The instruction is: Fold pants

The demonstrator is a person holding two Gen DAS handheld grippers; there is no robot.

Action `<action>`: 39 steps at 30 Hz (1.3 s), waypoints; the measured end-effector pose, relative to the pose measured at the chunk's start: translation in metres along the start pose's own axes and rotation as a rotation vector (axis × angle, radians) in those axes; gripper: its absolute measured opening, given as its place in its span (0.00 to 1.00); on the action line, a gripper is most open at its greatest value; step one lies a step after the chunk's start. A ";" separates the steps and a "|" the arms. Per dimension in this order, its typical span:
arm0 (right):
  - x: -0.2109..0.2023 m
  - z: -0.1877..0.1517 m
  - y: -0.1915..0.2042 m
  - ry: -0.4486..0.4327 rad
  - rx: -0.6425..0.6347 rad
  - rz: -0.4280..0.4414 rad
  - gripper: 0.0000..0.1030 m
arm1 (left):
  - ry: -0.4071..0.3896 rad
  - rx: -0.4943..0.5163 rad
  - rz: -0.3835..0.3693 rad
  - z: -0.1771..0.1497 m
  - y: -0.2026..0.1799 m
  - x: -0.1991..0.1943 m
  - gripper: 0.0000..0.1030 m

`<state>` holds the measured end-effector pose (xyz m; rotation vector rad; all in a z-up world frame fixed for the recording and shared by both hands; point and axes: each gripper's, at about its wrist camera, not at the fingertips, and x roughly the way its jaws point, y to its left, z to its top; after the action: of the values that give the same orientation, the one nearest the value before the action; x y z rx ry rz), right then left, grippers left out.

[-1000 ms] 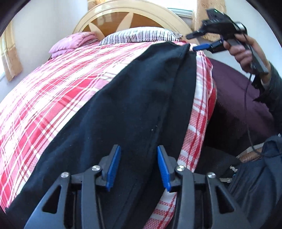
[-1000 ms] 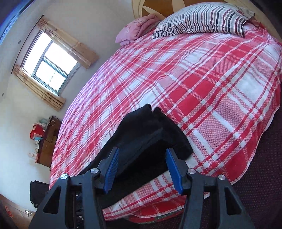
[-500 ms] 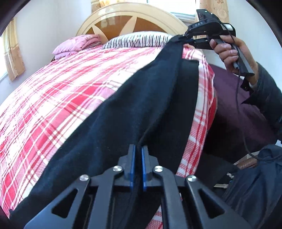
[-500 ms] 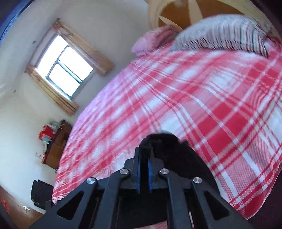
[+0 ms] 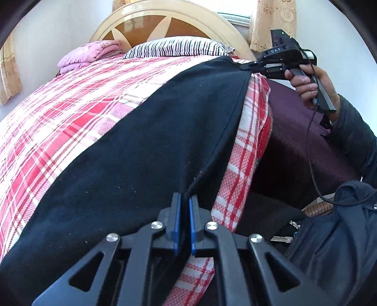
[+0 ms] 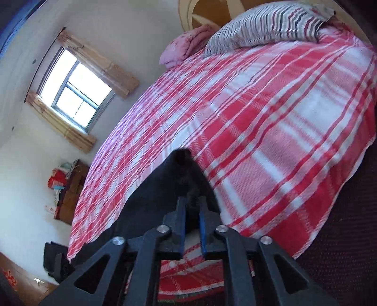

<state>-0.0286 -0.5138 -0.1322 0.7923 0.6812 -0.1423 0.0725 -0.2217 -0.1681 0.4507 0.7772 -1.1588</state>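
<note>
left tool (image 5: 184,207): jaws were spread, now pinching pants (image 5: 141,153) hem at bed (image 5: 59,117) near edge | right tool (image 6: 192,209): clamped far hem by right edge, jaws now opening slightly | both ends gripped; ready to lift and fold

A striped pillow (image 5: 175,47) and pink folded blanket (image 5: 88,53) lie on the red plaid bedsheet (image 6: 271,113) by the headboard (image 5: 165,22).
</note>
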 end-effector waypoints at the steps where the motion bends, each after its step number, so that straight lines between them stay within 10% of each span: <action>1: -0.007 0.005 0.001 -0.046 -0.011 -0.064 0.27 | -0.001 -0.001 0.001 0.000 0.000 -0.001 0.07; 6: -0.014 0.039 0.006 -0.102 -0.011 -0.051 0.41 | -0.021 -0.012 -0.006 -0.006 0.001 -0.011 0.07; 13: 0.066 0.053 0.029 0.190 -0.023 -0.012 0.41 | -0.008 -0.023 -0.012 -0.007 0.002 -0.008 0.07; 15: 0.079 0.054 0.029 0.205 -0.011 0.004 0.15 | -0.009 -0.025 -0.014 -0.004 0.003 -0.007 0.07; 20: 0.060 0.056 0.044 0.074 -0.062 0.084 0.05 | -0.010 -0.027 -0.014 -0.003 0.004 -0.004 0.07; 26: 0.067 0.046 0.044 -0.008 -0.198 -0.105 0.05 | -0.011 -0.028 -0.014 -0.005 0.003 -0.004 0.07; 28: 0.074 0.046 0.034 0.001 -0.183 -0.139 0.14 | -0.015 -0.027 -0.012 -0.006 0.003 -0.005 0.07; 30: 0.065 0.046 0.032 -0.039 -0.178 -0.182 0.50 | -0.021 -0.027 -0.009 -0.006 0.002 -0.006 0.07; 34: 0.022 0.044 0.034 -0.103 -0.148 -0.205 0.54 | -0.039 -0.014 0.007 -0.009 -0.001 -0.012 0.08; 39: -0.009 0.011 0.071 -0.070 -0.255 -0.022 0.54 | -0.099 -0.028 -0.007 -0.012 0.001 -0.028 0.09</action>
<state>-0.0044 -0.4730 -0.0775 0.5327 0.6276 -0.0999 0.0642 -0.1955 -0.1551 0.3646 0.7095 -1.1668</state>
